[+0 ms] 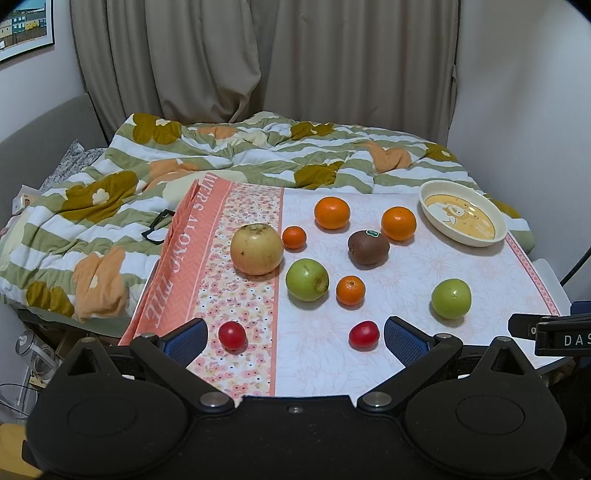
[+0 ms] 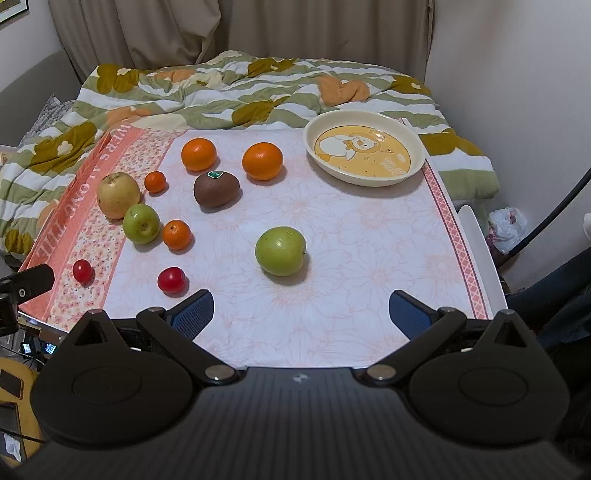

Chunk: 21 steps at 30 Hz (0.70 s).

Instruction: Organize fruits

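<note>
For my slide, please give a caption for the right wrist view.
Open right gripper above a floral tablecloth with scattered fruit and an empty cartoon dish.

Beige curtains (image 1: 258,62) fill the top centre, white walls (image 1: 524,92) either side. Framed picture (image 1: 22,26) upper left. Bed with a green-striped floral quilt (image 1: 122,192) runs across mid-frame; grey headboard (image 1: 44,125) at left. Dim indoor light.
</note>
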### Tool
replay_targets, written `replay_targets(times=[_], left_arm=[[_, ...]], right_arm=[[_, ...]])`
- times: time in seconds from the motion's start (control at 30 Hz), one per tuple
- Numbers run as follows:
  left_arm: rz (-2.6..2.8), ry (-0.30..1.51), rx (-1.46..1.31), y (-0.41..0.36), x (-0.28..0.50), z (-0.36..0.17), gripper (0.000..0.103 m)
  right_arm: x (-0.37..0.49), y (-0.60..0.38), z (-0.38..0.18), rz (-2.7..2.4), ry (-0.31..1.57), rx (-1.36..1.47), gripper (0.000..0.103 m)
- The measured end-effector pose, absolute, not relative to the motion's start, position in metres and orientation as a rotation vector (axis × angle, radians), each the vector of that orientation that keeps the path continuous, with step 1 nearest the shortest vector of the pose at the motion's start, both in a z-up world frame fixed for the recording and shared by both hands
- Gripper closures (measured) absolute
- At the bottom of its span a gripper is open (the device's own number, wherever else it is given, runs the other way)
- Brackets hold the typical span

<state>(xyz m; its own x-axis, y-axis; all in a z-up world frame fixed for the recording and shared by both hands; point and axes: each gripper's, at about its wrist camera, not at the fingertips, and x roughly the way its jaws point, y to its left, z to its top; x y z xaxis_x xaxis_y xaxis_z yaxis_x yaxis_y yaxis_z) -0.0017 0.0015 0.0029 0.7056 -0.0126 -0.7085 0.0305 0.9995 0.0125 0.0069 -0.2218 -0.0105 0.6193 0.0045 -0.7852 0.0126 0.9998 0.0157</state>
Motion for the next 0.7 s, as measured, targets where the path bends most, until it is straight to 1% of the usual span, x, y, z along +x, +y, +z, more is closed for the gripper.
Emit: replay_targets(times=[0.7], left_arm=[[-0.027,0.785,0.028,0.0031,-0.0018,0.0018,0.0]], right_arm=[[0.0035,-0.2169,-0.0067,0.005,0.897,0.027,0.0]])
